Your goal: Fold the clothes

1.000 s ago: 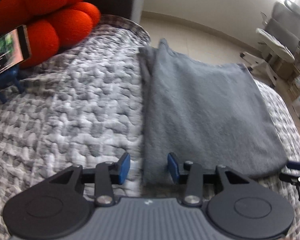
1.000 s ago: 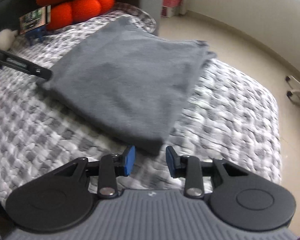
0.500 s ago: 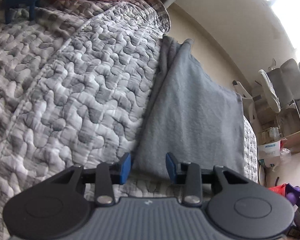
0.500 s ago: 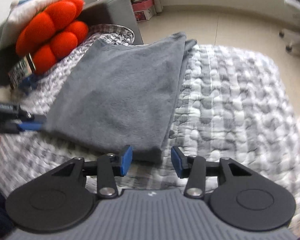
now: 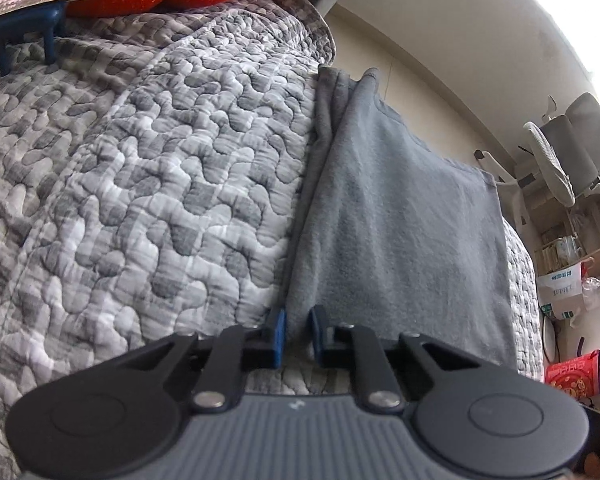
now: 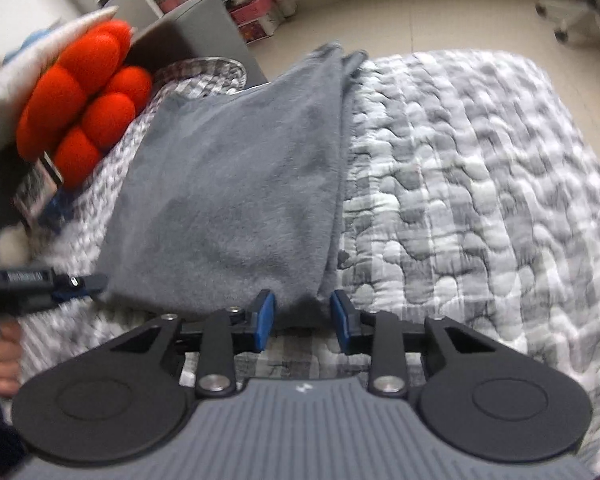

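One grey garment [image 5: 400,216] lies on one bed [image 5: 140,168]; two hand-held grippers are closing on its near corners: left [image 5: 297,330] pinching, right [image 6: 300,320] not yet touching.

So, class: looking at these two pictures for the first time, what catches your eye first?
A folded grey garment lies on a grey-and-white quilted bedspread. The left gripper and right gripper are each closing on a near corner. Bright orange cushions sit at the bed's far end.
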Motion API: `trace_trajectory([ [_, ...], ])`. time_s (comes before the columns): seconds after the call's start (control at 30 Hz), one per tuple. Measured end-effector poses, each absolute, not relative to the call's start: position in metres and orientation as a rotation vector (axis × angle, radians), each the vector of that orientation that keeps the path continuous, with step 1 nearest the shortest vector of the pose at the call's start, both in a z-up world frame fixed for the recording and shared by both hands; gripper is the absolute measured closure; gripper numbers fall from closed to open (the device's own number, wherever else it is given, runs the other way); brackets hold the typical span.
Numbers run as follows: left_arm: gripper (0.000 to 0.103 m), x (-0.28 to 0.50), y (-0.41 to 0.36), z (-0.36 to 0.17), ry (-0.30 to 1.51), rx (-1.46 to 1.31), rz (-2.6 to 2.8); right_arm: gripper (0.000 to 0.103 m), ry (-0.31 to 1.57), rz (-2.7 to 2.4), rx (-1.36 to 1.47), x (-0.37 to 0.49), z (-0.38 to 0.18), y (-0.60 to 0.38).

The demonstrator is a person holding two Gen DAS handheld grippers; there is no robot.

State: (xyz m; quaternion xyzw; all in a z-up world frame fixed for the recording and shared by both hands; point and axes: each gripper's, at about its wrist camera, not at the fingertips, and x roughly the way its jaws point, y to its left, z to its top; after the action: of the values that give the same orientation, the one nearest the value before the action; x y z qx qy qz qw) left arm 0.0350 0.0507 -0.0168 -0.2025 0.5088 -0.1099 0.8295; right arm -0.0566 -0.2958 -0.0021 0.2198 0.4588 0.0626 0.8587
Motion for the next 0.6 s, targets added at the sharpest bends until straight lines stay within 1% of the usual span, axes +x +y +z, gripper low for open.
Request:
trace_trajectory([
  [0.1, 0.088, 0.034, 0.052, -0.017, 1.076, -0.435, -0.239, 0.065, 0.969, 0.124, 0.527, -0.056, -0.003, -0.301],
  [0.23, 0.088, 0.034, 0.051, -0.016, 1.071, -0.415, -0.239, 0.066, 0.966, 0.115, 0.546, -0.055, -0.003, -0.301],
  [0.27, 0.089, 0.034, 0.051, -0.015, 1.071, -0.412, -0.238, 0.075, 0.963, 0.109, 0.519, -0.055, -0.002, -0.298],
  [0.3, 0.090, 0.035, 0.051, -0.015, 1.072, -0.408, -0.238, 0.087, 0.960, 0.102, 0.490, -0.055, 0.000, -0.295],
  [0.4, 0.097, 0.035, 0.052, -0.009, 1.063, -0.400, -0.256, 0.093, 0.929, 0.102, 0.432, -0.058, 0.008, -0.290],
  [0.53, 0.097, 0.030, 0.060, 0.006, 1.017, -0.446, -0.299, 0.094, 0.881, 0.125, 0.418, -0.070, 0.020, -0.292],
  [0.6, 0.098, 0.029, 0.062, 0.009, 1.022, -0.469, -0.296, 0.095, 0.858, 0.138, 0.419, -0.077, 0.026, -0.295],
])
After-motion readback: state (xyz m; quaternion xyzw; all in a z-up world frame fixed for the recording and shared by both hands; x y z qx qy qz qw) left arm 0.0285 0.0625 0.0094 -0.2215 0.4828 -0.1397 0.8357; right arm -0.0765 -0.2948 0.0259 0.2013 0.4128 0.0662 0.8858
